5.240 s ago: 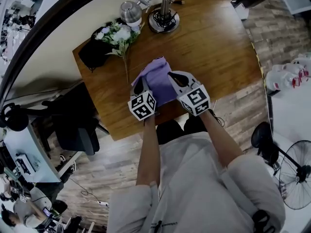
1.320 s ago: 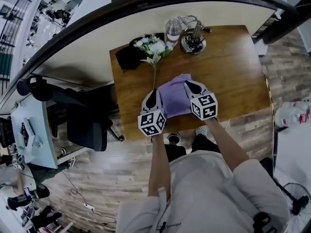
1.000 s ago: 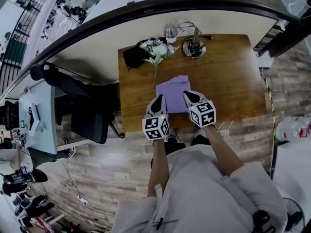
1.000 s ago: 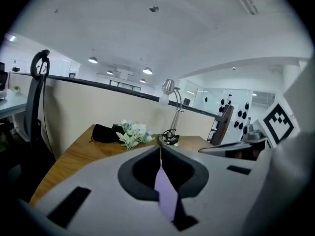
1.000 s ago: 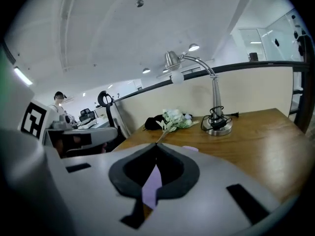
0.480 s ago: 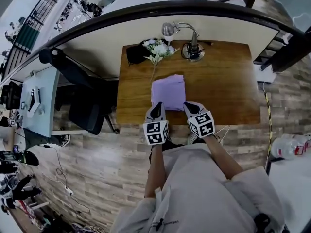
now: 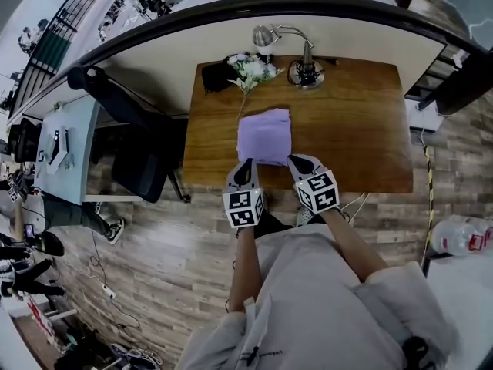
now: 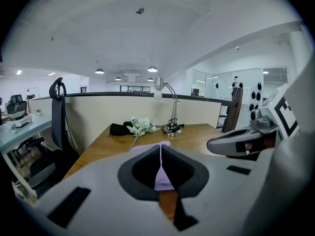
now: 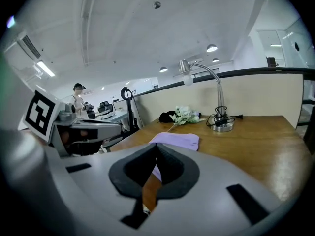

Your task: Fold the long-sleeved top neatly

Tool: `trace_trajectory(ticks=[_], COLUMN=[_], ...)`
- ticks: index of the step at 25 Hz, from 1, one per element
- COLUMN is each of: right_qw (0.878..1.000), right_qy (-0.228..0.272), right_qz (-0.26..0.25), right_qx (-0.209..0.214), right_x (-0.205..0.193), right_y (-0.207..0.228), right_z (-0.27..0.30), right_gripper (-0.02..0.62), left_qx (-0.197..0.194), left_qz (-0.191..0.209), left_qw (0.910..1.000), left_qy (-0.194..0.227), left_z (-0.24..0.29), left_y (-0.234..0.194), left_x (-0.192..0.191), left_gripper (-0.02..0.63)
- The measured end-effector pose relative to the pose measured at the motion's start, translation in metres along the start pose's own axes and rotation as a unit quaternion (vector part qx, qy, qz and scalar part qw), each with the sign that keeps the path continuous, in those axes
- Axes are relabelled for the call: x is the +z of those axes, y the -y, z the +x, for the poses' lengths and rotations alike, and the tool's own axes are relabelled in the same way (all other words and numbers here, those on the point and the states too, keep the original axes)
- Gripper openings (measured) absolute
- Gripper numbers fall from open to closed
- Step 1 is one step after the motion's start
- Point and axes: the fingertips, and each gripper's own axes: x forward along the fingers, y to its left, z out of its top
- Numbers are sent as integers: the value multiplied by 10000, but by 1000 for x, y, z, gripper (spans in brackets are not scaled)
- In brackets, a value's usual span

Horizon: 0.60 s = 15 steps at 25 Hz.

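Observation:
The long-sleeved top (image 7: 264, 136) is lilac and lies folded into a flat rectangle on the wooden table (image 7: 362, 129). My left gripper (image 7: 247, 164) hangs at the table's near edge, just short of the top's near left corner. Its jaws are shut with nothing between them. My right gripper (image 7: 293, 160) is level with it by the near right corner, also shut and empty. In the left gripper view the top (image 8: 162, 179) shows beyond the shut left gripper (image 8: 161, 146). In the right gripper view the top (image 9: 179, 139) lies ahead of the shut right gripper (image 9: 156, 146).
At the table's far side stand a silver desk lamp (image 7: 306, 72), a bunch of white flowers (image 7: 250, 68) and a black pouch (image 7: 216, 74). A black office chair (image 7: 142, 168) stands left of the table. A partition wall (image 7: 154, 68) runs behind it.
Both grippers have drawn back from the folded top to the table's near edge, shut and empty. The head view has pulled away, so the table looks smaller.

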Motion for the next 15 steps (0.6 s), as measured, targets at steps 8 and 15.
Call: trace_trajectory(ticks=[8, 15], right_qw=[9999, 9996], right_qy=[-12, 144], right_qz=[32, -214], right_qx=[106, 131], right_x=[1, 10], right_y=[-6, -13], right_z=[-8, -13], right_gripper=[5, 5], left_qx=[95, 89], left_qz=[-200, -153], left_qw=[9996, 9996], left_qy=[156, 202], left_z=[-11, -13], left_y=[-2, -6], left_x=[6, 13], left_gripper=[25, 25])
